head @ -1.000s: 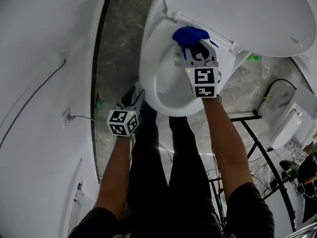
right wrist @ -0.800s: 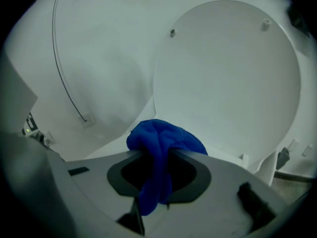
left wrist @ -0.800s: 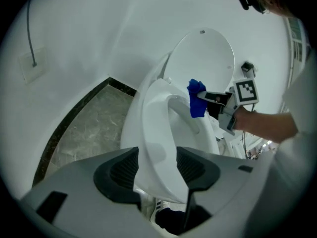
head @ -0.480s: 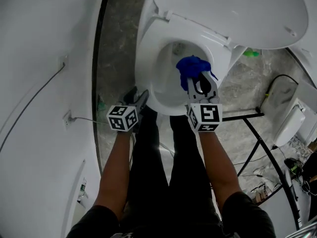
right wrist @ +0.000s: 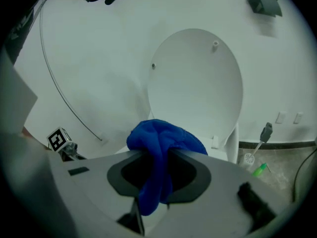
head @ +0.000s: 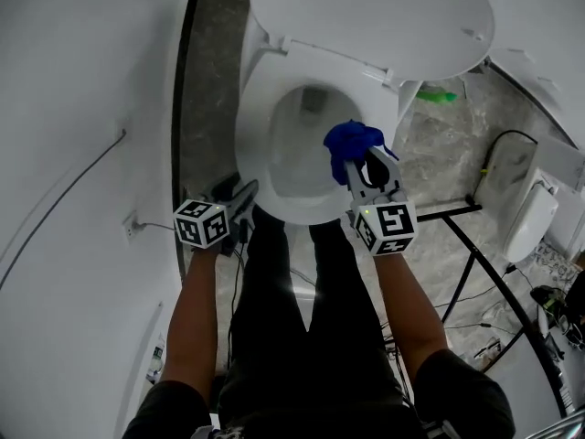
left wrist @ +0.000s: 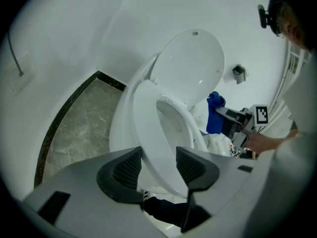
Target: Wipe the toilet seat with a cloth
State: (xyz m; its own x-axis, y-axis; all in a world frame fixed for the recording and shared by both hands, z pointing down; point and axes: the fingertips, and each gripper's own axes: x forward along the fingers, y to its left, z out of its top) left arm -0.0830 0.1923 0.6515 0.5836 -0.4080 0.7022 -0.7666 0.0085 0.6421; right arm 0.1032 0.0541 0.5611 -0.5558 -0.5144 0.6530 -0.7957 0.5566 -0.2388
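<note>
The white toilet seat (head: 259, 158) lies down on the bowl, with the lid (head: 366, 12) raised behind it. My right gripper (head: 367, 167) is shut on a bunched blue cloth (head: 351, 143), held over the seat's front right part. In the right gripper view the cloth (right wrist: 163, 138) hangs down between the jaws of that gripper (right wrist: 158, 170). My left gripper (head: 240, 197) is at the seat's front left edge. In the left gripper view, the seat's rim (left wrist: 156, 133) runs between the spread jaws of that gripper (left wrist: 158, 165). No squeeze on it shows.
A curved white wall with a cable (head: 82, 181) closes in the left. A green bottle (head: 441, 93) lies on the grey floor right of the bowl. A black metal frame (head: 475, 245) and a white appliance (head: 528, 219) stand at the right. The person's legs are right in front of the bowl.
My right gripper has carried the cloth from the back of the seat to its front right. The left gripper has moved in from beside the bowl, so its jaws sit around the seat's edge.
</note>
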